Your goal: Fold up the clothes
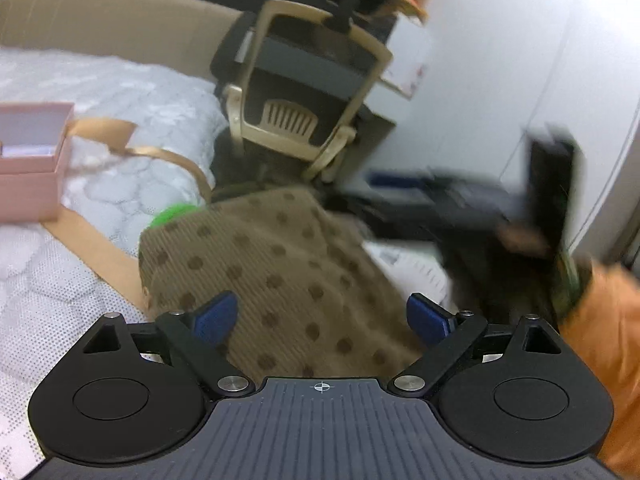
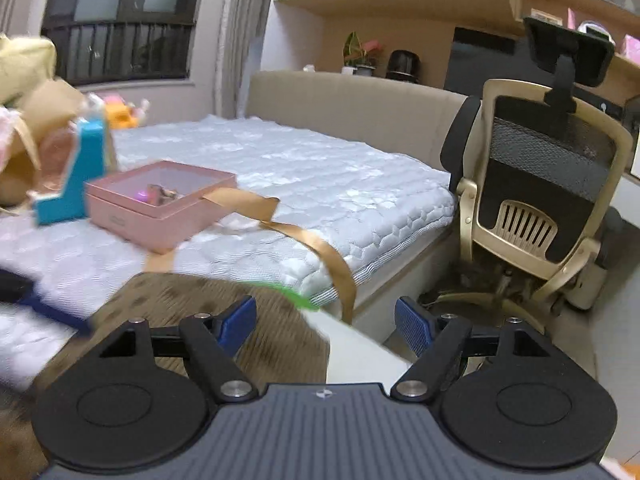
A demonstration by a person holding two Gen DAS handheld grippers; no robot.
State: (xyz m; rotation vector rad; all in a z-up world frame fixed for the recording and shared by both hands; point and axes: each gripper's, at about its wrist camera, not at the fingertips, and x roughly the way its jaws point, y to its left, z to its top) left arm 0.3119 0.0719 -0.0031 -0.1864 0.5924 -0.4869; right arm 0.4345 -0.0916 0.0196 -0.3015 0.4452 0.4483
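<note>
The left claw (image 1: 322, 318) is standing wide open, its blue pads (image 1: 214, 316) apart and gripping nothing; it is hovering over the brown dotted garment (image 1: 276, 272), which is filling the centre of the left wrist view and running from 12 o'clock of the claw down between the pads. In the right wrist view the right claw (image 2: 325, 322) is likewise gaping wide with nothing held, and the same garment (image 2: 224, 320), blurred, is lying at its 9 to 11 o'clock, under the left pad (image 2: 239, 326). A white surface (image 2: 356, 356) is showing between the pads; what it is cannot be told. A green object (image 1: 174, 214) is lying just beyond the garment's far edge at 11 o'clock. The bed (image 2: 304, 176) with its quilted white cover is stretching across 10 to 12 o'clock, carrying an open pink box (image 2: 160, 204) and a tan ribbon (image 2: 320, 248) trailing over the bed's edge. A blue carton (image 2: 76, 176) is sitting just beside the box at 9 o'clock. A beige mesh-backed office chair (image 2: 544, 184) is standing at 2 o'clock beside the bed. An orange sleeve (image 1: 604, 340) is showing at 3 o'clock in the left wrist view. No brand, label or writing is proving legible in either view.
</note>
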